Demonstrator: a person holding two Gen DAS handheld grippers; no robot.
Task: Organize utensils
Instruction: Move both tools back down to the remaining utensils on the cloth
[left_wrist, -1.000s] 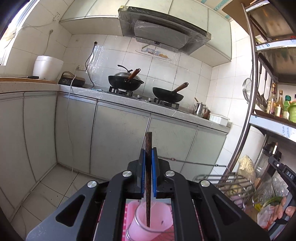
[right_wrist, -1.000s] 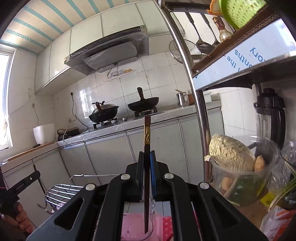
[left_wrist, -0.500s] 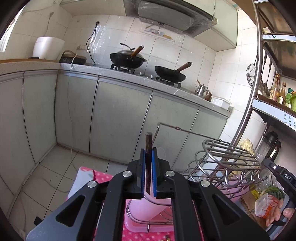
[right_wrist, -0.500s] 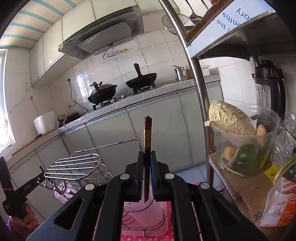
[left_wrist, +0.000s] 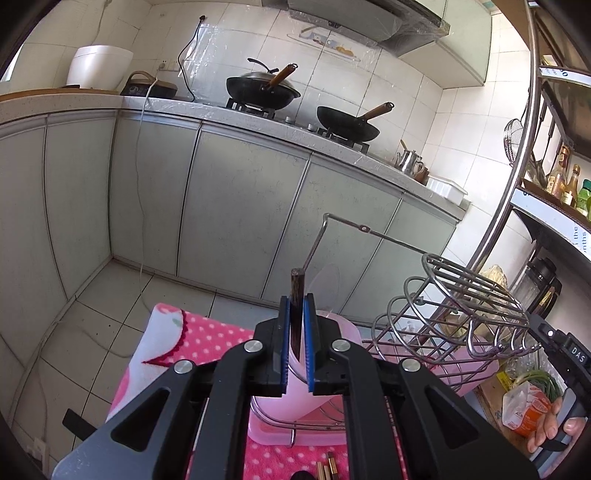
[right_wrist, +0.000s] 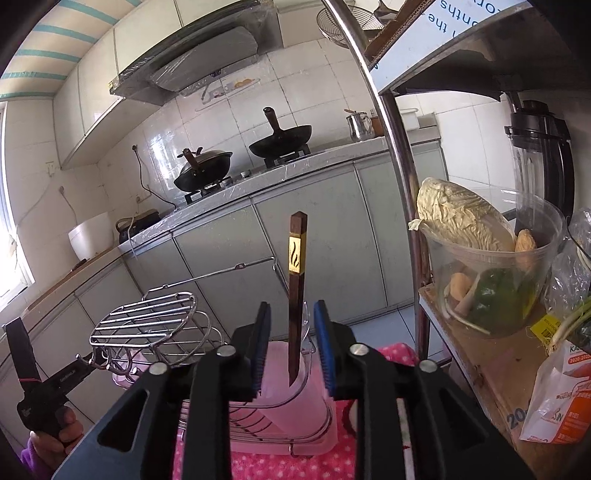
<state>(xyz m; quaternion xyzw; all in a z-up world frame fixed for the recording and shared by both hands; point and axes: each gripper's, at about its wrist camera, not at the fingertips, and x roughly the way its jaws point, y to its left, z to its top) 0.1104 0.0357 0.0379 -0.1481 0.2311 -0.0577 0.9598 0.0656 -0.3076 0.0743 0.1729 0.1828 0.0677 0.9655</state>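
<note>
While both chopsticks are pointing tip-down toward the pink cup (left_wrist: 325, 354), the left gripper (left_wrist: 296, 347) is pinching its dark chopstick (left_wrist: 296, 295) between nearly closed blue fingers (left_wrist: 283, 343), gripping it just below the blunt top end, so only a short stub is sticking out above. The lower tip is running down in front of the cup; whether it is already inside is hard to tell from this view.

Moving rightward, the wire dish rack (left_wrist: 461, 306) is sitting on a pink tray (left_wrist: 295, 441) over the polka-dot cloth (left_wrist: 207, 343) covering the desk, and a few gold-tipped chopstick ends (left_wrist: 327, 469) are lying loose on the cloth (more left to sort, probably).

On the right side, the right gripper (right_wrist: 293, 343) is standing wide open, its fingers (right_wrist: 323, 343) clear of the second chopstick (right_wrist: 295, 295) on both sides. That stick is standing nearly upright with its tip apparently down in the cup, gold band near the top, so it is looking released.

Handling judgement: these sticks are looking light, stiff, thin and lacquer-smooth, so they are likely twisting or sliding under a weak pinch. Taking hold on the squared upper section is giving flat faces to the pads; the tapered tip is the worse spot.
</note>
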